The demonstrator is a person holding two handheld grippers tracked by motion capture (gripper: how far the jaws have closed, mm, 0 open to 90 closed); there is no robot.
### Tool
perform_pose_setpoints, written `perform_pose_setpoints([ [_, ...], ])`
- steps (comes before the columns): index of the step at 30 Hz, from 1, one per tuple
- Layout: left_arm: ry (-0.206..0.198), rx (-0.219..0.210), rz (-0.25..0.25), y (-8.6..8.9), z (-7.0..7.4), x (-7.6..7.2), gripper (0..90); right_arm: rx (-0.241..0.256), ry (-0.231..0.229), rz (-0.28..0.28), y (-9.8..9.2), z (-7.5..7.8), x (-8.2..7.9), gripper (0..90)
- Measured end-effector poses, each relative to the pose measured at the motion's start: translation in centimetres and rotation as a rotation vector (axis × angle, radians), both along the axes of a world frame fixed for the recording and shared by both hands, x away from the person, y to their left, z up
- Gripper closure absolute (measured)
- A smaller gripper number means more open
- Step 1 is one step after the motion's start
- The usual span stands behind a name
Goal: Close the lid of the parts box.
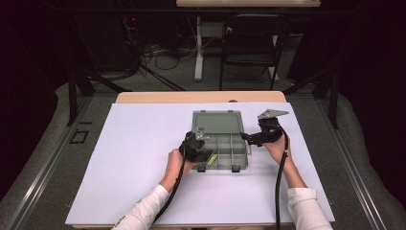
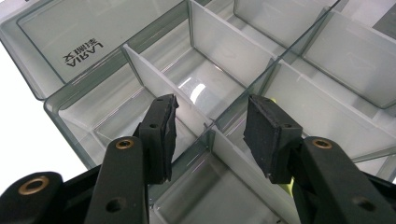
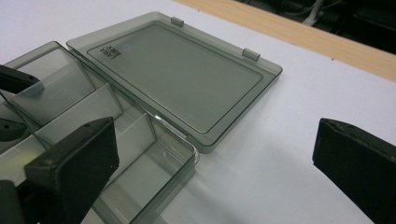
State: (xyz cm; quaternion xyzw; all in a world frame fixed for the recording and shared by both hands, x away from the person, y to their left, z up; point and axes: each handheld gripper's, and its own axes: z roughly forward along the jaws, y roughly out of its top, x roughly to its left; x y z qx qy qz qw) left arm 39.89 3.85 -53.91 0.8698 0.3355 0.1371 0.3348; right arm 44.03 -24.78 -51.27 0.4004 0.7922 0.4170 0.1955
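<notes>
Now working on a clear grey box (image 1: 225, 148), mid-table, on a white sheet (image 1: 143, 143). Sits open already. Has its lid (image 1: 216, 122) lying flat at 12 o'clock of the tray part, hinged to it. So, opening step: done, by the look of it.

Left gripper (image 1: 198, 151) at approx 8 o'clock of the box, over the near-left corner. In the left gripper view: left gripper (image 2: 210, 105) with jaws apart, nothing pinched. Hangs right over a thin white divider (image 2: 233, 154), one jaw on each side, not touching it as far as can be seen. Shows a small yellow bit (image 1: 212, 158) close by, at the right jaw. Too hidden to say what it is, or if it lies in a slot.

Right gripper (image 1: 249, 138) at 3 o'clock of the box, just beside the right wall. In the right gripper view: right gripper (image 3: 215, 154) with jaws wide apart, holding nothing. Has the left jaw over the corner slot, the right jaw over bare sheet.

Slots (image 3: 154, 172) in the tray look empty, no stuff inside.

Prob. early to mid job. Left to do, at a guess: close the left jaws on the divider or the yellow bit, w/ the right gripper steadying the box. Then maybe shut the lid. Can't tell more than that.
</notes>
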Motion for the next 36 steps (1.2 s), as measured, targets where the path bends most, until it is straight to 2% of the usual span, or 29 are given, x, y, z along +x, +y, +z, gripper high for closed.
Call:
perform_pose_setpoints([
  [5,0.0,0.0,-0.001,0.0,0.0,0.0,53.6,0.018,0.03,-0.008,-0.2,0.0,1.0,1.7],
  [6,0.0,0.0,-0.001,0.0,0.0,0.0,53.6,0.017,0.032,-0.012,-0.3,0.1,1.2,8.3],
  [7,0.0,0.0,-0.001,0.0,0.0,0.0,53.6,0.017,0.037,-0.017,-0.3,0.1,1.3,19.4],
  [8,0.0,0.0,-0.001,0.0,0.0,0.0,53.6,0.017,0.049,-0.015,-0.3,0.0,1.5,20.4],
  [9,0.0,0.0,-0.001,0.0,0.0,0.0,53.6,0.014,0.054,-0.019,-0.3,0.0,1.7,26.9],
  [10,0.0,0.0,-0.001,0.0,0.0,0.0,53.6,0.013,0.058,-0.031,-0.4,0.0,1.8,36.9],
  [12,0.0,0.0,-0.001,0.0,0.0,0.0,53.6,0.017,0.062,-0.042,-0.5,-0.1,2.1,42.3],
  [13,0.0,0.0,-0.001,0.0,0.0,0.0,53.6,0.016,0.068,-0.042,-0.6,-0.1,2.2,48.9],
  [14,0.0,0.0,-0.001,0.0,0.0,0.0,53.6,0.011,0.073,-0.041,-0.6,-0.2,2.4,51.7],
  [16,0.0,0.0,-0.001,0.0,0.0,0.0,53.6,-0.005,0.081,-0.039,-0.6,-0.4,2.6,68.2],
  [20,0.0,0.0,-0.001,0.0,0.0,0.0,53.6,-0.041,0.078,-0.023,-0.5,-0.7,2.9,85.5],
  [22,0.0,0.0,-0.001,0.0,0.0,0.0,53.6,-0.06,0.093,-0.013,-0.3,-1.0,3.1,89.9],
  [25,0.0,0.0,-0.001,0.0,0.0,0.0,53.6,-0.068,0.112,-0.013,-0.1,-1.4,3.3,90.0],
  [36,-0.001,-0.001,-0.002,0.0,0.0,0.0,53.7,-0.147,0.195,0.004,0.6,-2.6,3.8,90.0],
])
